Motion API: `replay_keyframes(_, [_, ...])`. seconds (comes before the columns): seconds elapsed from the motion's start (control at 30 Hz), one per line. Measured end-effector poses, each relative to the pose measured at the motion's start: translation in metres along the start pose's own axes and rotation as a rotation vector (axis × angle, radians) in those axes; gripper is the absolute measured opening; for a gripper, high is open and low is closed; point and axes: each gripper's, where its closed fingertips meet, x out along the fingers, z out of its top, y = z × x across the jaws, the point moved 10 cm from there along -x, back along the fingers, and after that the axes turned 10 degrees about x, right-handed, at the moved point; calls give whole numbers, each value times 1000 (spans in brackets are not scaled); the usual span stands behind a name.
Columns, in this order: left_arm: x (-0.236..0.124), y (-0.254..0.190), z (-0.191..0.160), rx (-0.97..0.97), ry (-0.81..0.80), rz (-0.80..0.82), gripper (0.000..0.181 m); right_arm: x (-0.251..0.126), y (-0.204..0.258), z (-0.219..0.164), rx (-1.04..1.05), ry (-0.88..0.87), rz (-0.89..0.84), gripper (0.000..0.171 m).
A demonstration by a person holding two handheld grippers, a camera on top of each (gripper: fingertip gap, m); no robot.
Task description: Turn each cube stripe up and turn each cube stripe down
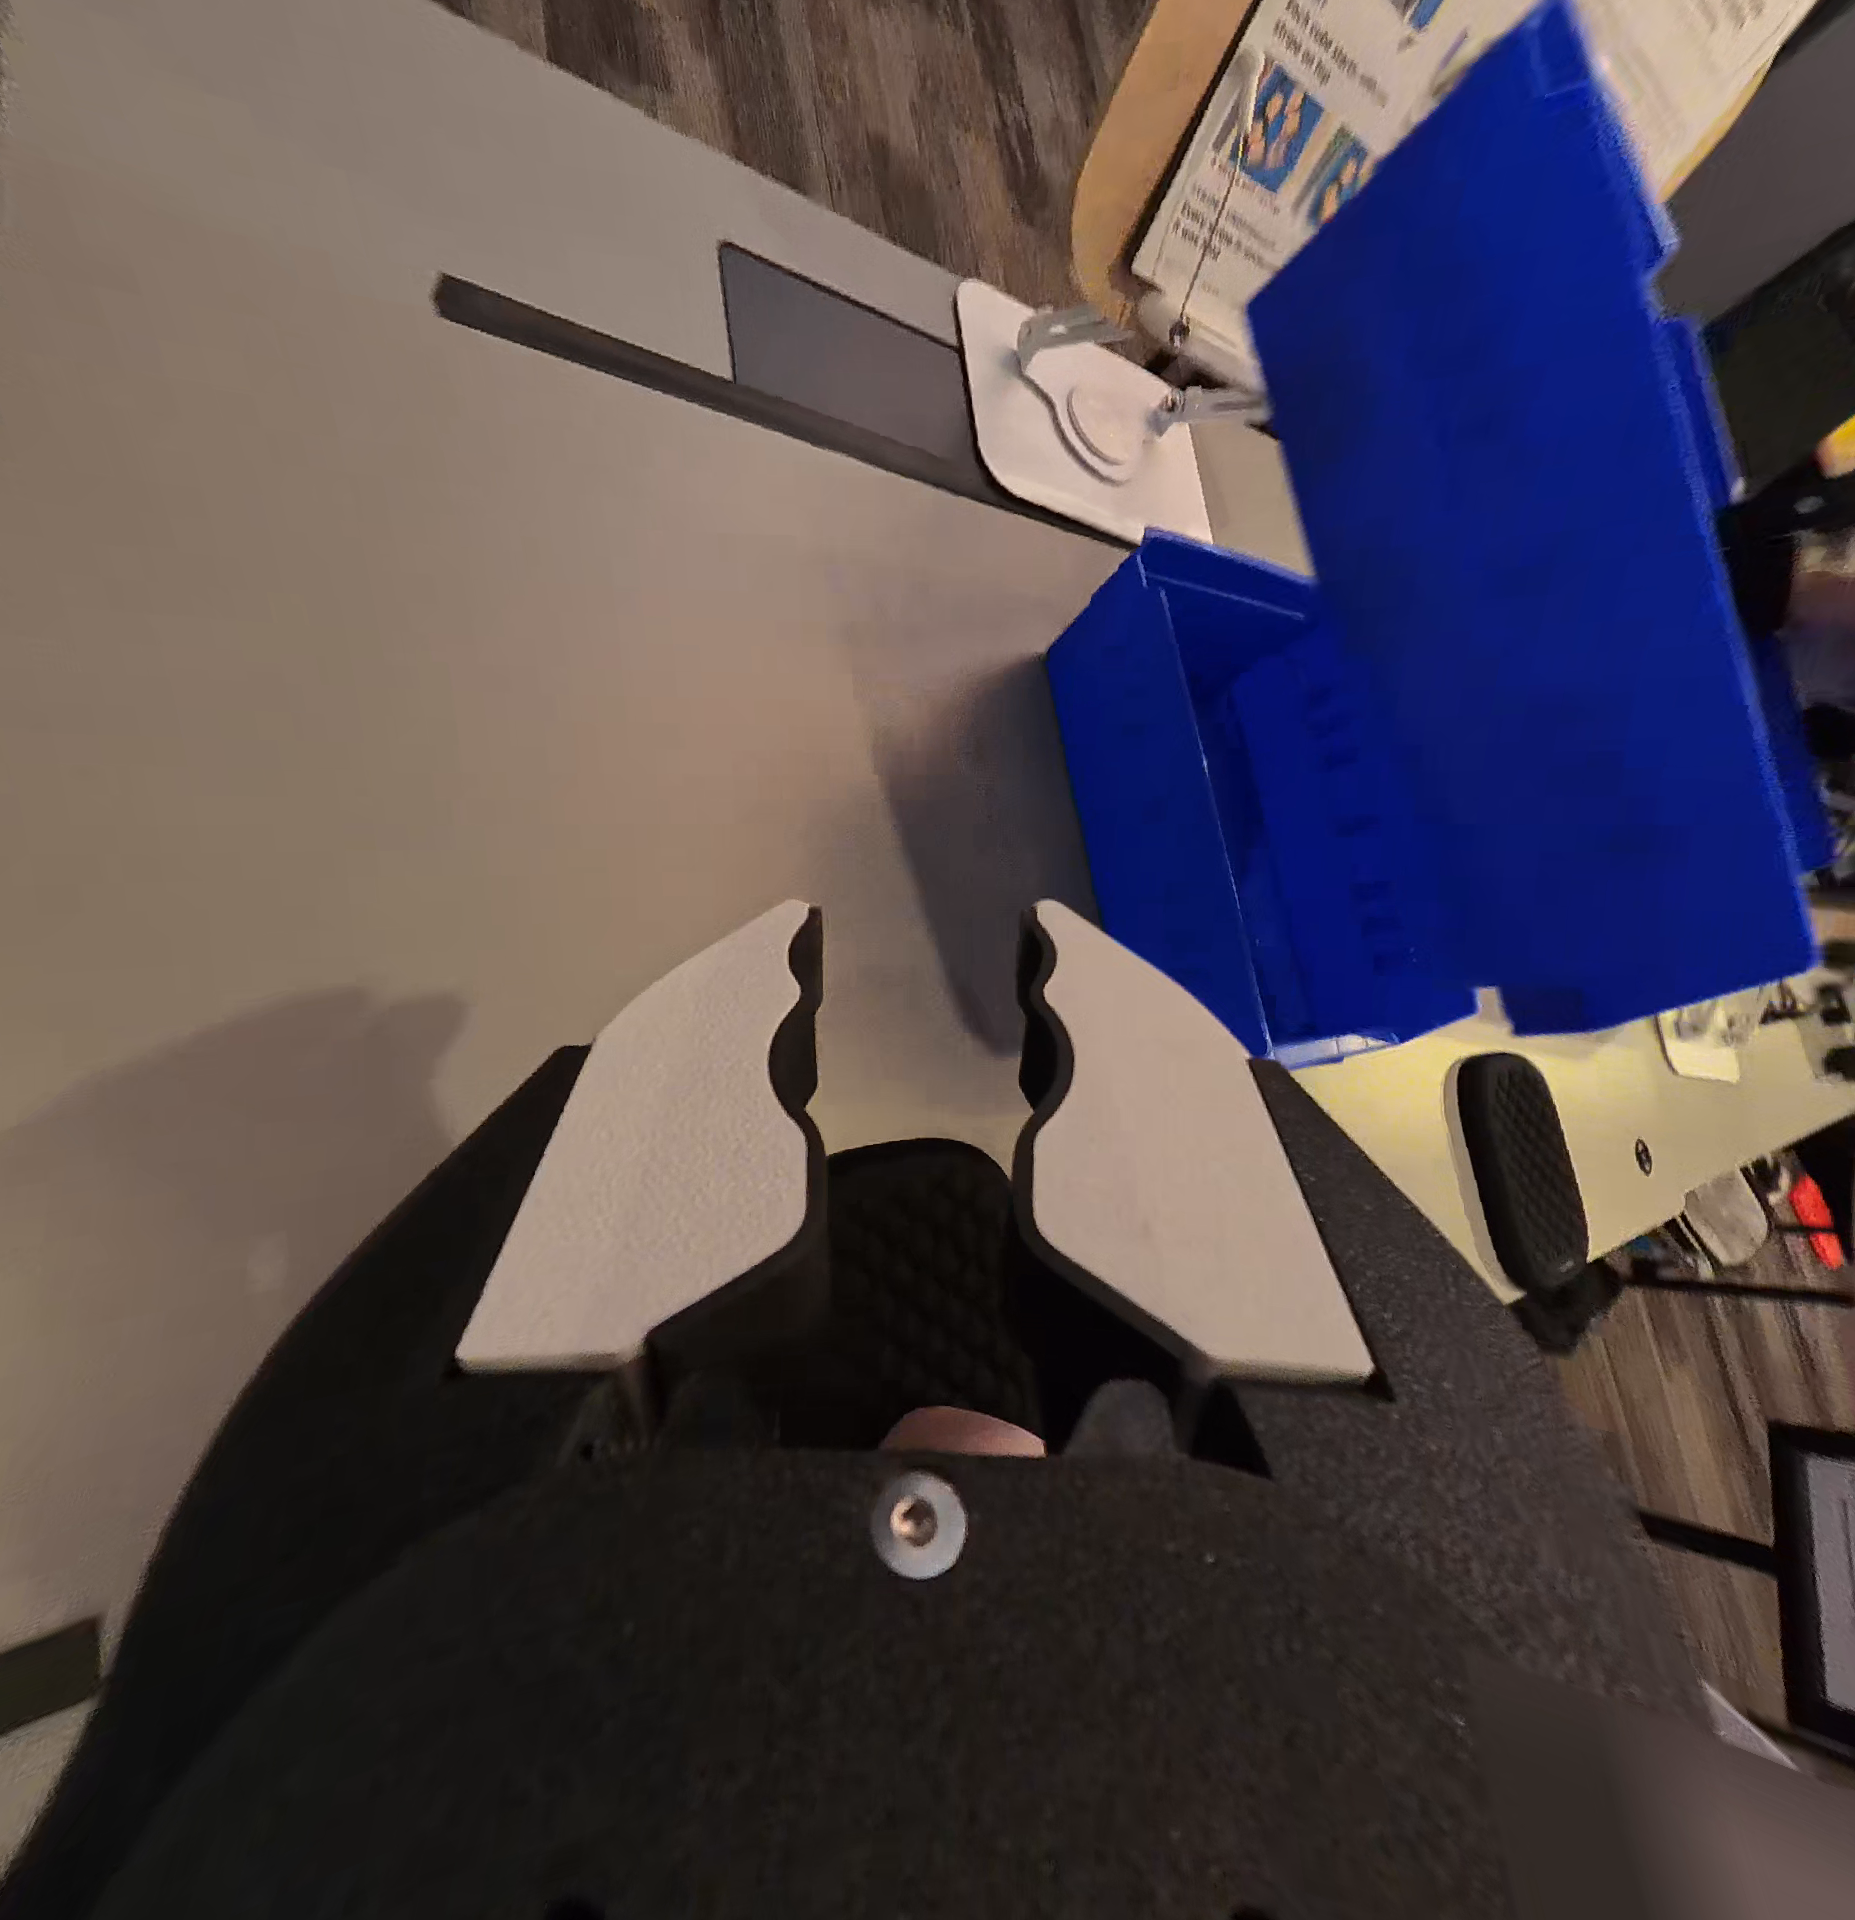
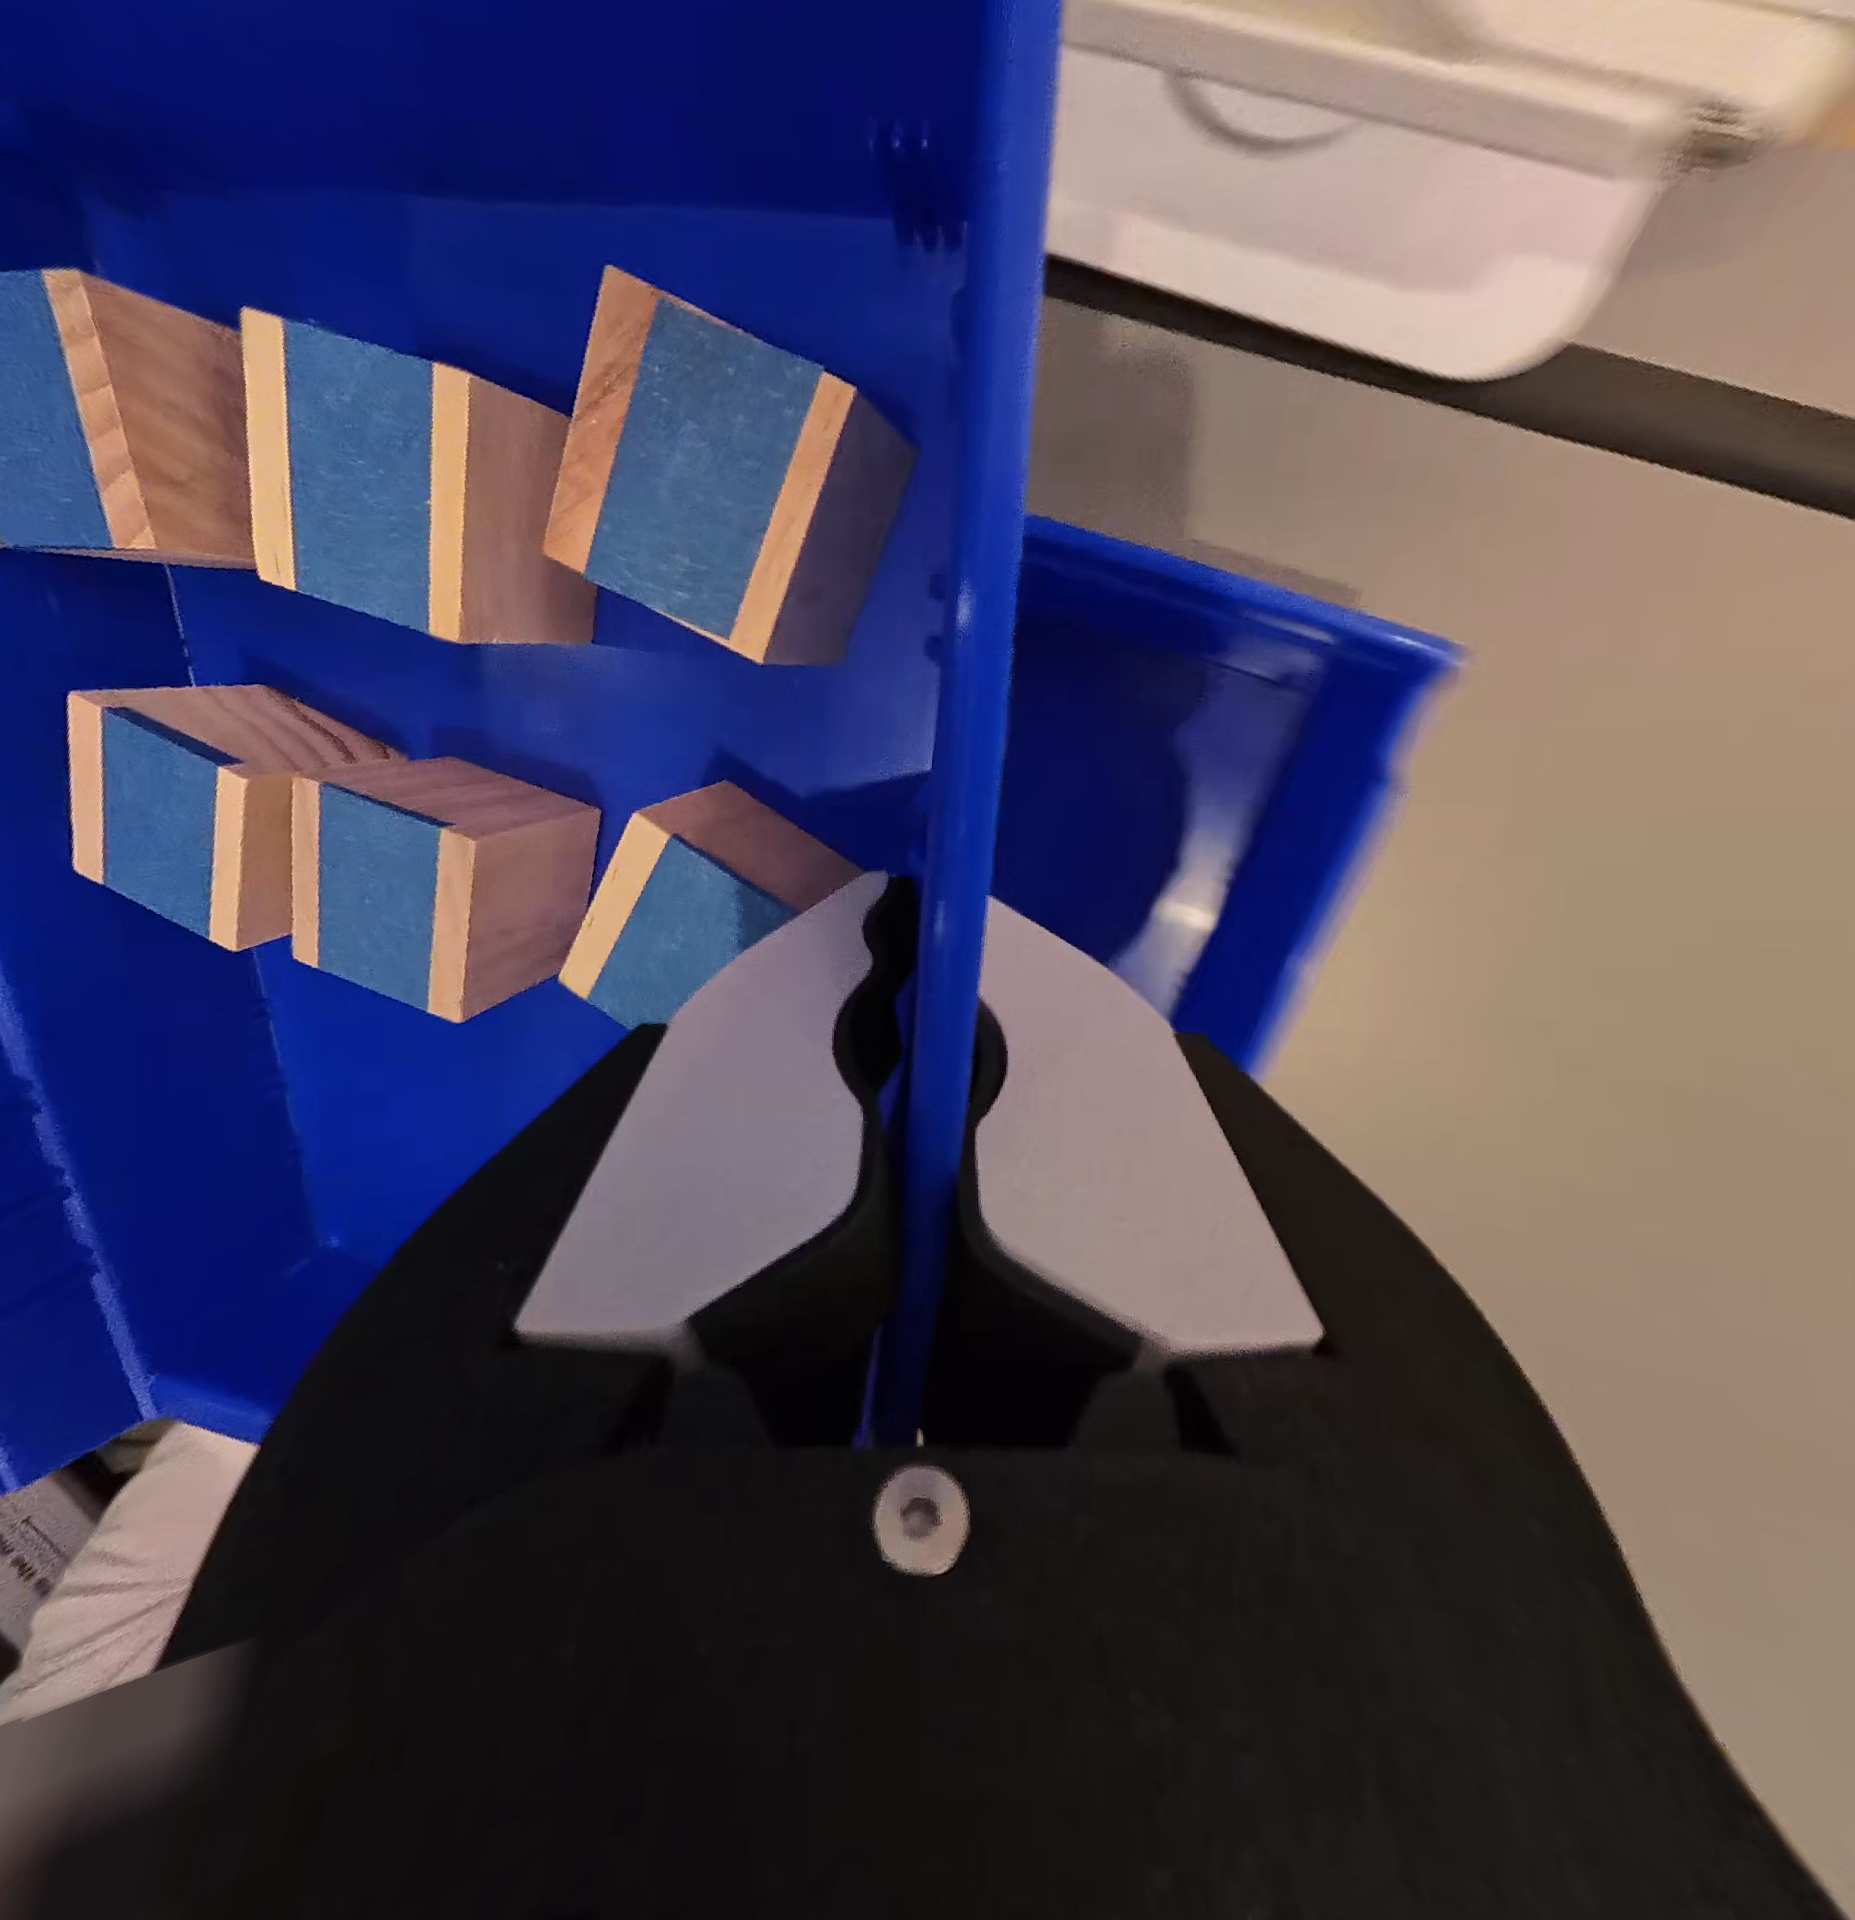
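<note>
Risk sits mostly with the right gripper (image 2: 928, 940), whose jaws are pinched narrow on the thin side wall of a blue bin (image 2: 980, 520) that we hold lifted and tilted. That rim is smooth, hard plastic; if the grip slips or we tip further, we judge the 6 cubes (image 2: 694, 468) could slide together and tumble out, or end stripe down. They lie loose on the bin floor in 2 rows of 3, the nearest one just beside our right fingertips (image 2: 798, 997), and all 6 show a blue stripe between pale edges on the face toward us. They are plain wood, square-cut, with visible grain on the bare sides.

Our left gripper (image 1: 921, 935) hangs over the bare grey desk (image 1: 383, 727), jaws moderately apart and holding nothing. A second blue bin (image 1: 1141, 748) rests near the desk's far edge, partly under the lifted one; whether it holds anything we cannot tell. Bumping it could shift it across the smooth matte top
</note>
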Motion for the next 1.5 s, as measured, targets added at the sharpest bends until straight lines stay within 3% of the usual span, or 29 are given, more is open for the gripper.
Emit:
replay_keyframes(0.2, [-44,-3,-24,-32,-121,94,36,73,107,8,-132,96,31,6])
replay_keyframes(0.37, [-70,-16,-38,13,-251,114,36,119,163,1,-191,114,20,6])
replay_keyframes(0.57, [-63,-19,-40,53,-187,82,36,177,188,-12,-158,129,12,6])
replay_keyframes(0.87, [-49,-29,-31,125,-132,39,37,241,185,-25,-69,151,-56,6])
replay_keyframes(1.03, [-47,-32,-29,147,-128,22,38,251,186,-27,-156,102,-119,8])
replay_keyframes(1.33, [-44,-33,-27,137,-114,28,40,248,181,-26,-134,123,20,22])
replay_keyframes(1.5, [-41,-35,-26,144,-91,31,41,216,187,-17,-259,45,20,22])
